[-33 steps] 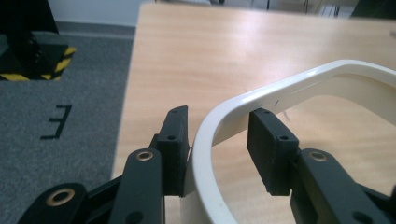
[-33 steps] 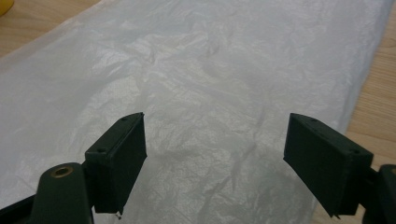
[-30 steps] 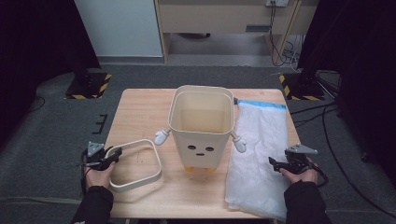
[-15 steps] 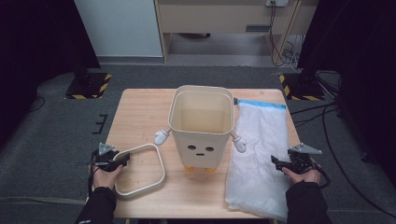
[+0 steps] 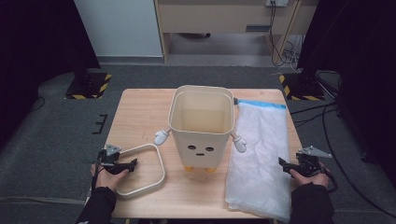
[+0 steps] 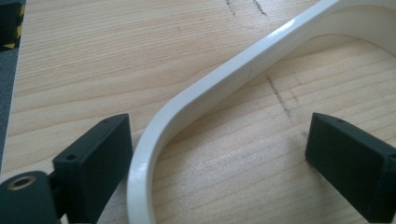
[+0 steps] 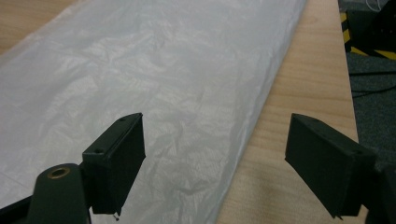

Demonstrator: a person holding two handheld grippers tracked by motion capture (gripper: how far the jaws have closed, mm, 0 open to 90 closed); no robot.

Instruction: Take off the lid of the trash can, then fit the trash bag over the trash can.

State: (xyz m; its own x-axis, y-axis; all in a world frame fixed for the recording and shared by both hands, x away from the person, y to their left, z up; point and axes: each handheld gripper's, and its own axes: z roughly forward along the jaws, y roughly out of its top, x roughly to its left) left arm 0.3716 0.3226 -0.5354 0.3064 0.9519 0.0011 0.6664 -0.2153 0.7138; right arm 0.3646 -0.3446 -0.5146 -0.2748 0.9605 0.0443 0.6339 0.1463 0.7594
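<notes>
A white rounded-square ring (image 5: 160, 169) lies flat on the wooden table (image 5: 140, 116) at the front left. My left gripper (image 5: 133, 163) straddles its near-left corner. In the left gripper view the ring's rim (image 6: 224, 77) runs between the jaws of the gripper (image 6: 219, 163), close to the left one, and neither pad presses on it. These jaws have just been opening. A cream bin (image 5: 201, 144) with a face, small arms and feet stands upright mid-table. My right gripper (image 5: 282, 163) is open over the right edge of a flat clear plastic bag (image 5: 261, 154) (image 7: 140, 79).
The bag has a blue strip (image 5: 261, 103) at its far end and reaches past the table's front edge. Dark floor with cables surrounds the table, with a cabinet behind it. Bare wood lies left of the bin and right of the bag.
The left hand has crept slightly right along the ring, and its jaws have come off the rim. The ring, the bin, the bag and the right gripper have stayed put.
</notes>
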